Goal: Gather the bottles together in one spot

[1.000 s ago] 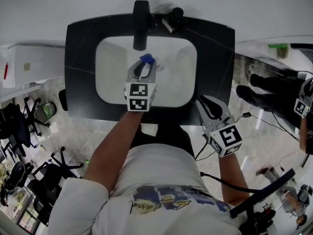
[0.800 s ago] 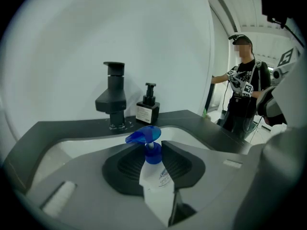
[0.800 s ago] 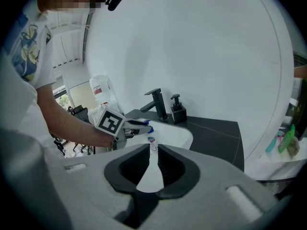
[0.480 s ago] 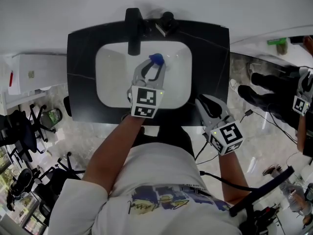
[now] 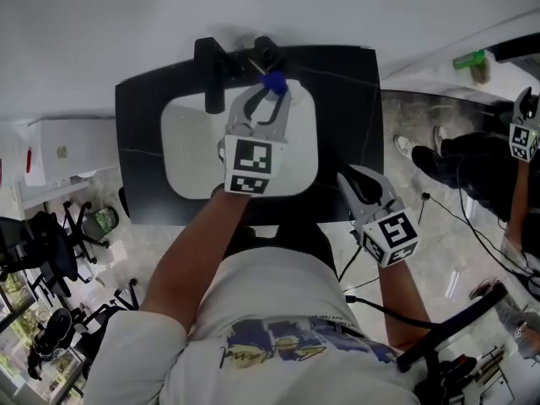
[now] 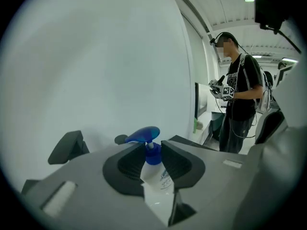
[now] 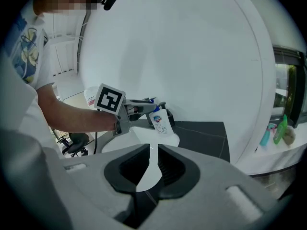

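Observation:
A white pump bottle (image 5: pixel 272 82) with a blue pump head sits between the pads of my left gripper (image 5: pixel 264 91), which is shut on its neck and shoulder. The bottle (image 7: pixel 160 120) hangs slightly tilted over the back rim of the white sink (image 5: pixel 190 146), close to the black tap (image 5: pixel 208 72) and a dark object (image 5: pixel 265 51) behind it. In the left gripper view the bottle (image 6: pixel 156 176) stands upright between the pads of my left gripper (image 6: pixel 153 152). My right gripper (image 5: pixel 350 175) hovers at the counter's front right corner. Its jaws (image 7: pixel 153 164) stand a narrow gap apart and hold nothing.
The sink is set in a black counter (image 5: pixel 350 99) against a white wall. A shelf to the right carries a green bottle (image 5: pixel 468 60) and other small bottles (image 7: pixel 280 128). Another person (image 6: pixel 237 104) with grippers stands to the right. Office chairs stand at the lower left.
My left gripper has carried the bottle from over the middle of the sink toward its back rim, near the tap. The right gripper has stayed put.

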### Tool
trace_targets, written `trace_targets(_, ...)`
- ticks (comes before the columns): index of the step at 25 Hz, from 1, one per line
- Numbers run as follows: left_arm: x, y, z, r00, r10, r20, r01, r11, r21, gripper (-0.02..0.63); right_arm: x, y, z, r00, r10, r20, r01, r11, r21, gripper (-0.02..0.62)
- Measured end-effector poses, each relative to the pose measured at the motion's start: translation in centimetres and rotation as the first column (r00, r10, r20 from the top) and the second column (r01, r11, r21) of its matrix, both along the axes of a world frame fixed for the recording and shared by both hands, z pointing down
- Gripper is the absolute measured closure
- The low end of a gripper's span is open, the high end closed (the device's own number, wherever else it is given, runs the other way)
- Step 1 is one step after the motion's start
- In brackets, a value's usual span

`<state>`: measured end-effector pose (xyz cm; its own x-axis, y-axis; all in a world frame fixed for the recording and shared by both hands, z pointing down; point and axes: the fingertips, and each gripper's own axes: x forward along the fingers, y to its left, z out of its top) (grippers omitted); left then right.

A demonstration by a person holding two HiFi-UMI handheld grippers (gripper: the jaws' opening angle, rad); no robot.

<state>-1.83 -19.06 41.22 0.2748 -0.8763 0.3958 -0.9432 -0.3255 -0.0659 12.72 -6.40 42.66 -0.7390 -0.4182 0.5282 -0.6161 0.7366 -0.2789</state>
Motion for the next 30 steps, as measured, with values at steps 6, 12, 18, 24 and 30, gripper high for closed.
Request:
trace_targets(6,1.6,-3.4,-0.8,1.0,0.017,0.026,-0.018,1.0,0.021,0.502,1.7,-0.4,0.2,0.999,0.036,-0.001,-0.036,0.999,-0.006,0.543)
trace_targets(12,3.2,-6.9,-0.1,0.998,0.026,0.06,-0.028,0.999,0.034,0.503,3.6,-1.5,0.9,0.998,0.058,-0.005,-0.058,0.998,-0.017,0.542)
trace_targets(18,4.1,-8.8,1.7,0.995,0.033,0.096,-0.035,0.999,0.019,0.504,4.8,-1.7,1.5,0.997,0.078,-0.013,-0.078,0.996,-0.034,0.541)
trace_targets(24,4.5,-9.3,2.5,0.991,0.043,0.125,-0.047,0.998,0.031,0.503,5.3,-2.1,2.2,0.997,0.081,-0.011,-0.081,0.996,-0.046,0.541)
trace_targets(30,4.2,-8.9,2.4,0.992,0.037,0.117,-0.042,0.998,0.038,0.497,4.6,-2.0,2.2,0.998,0.069,-0.012,-0.069,0.996,-0.051,0.543)
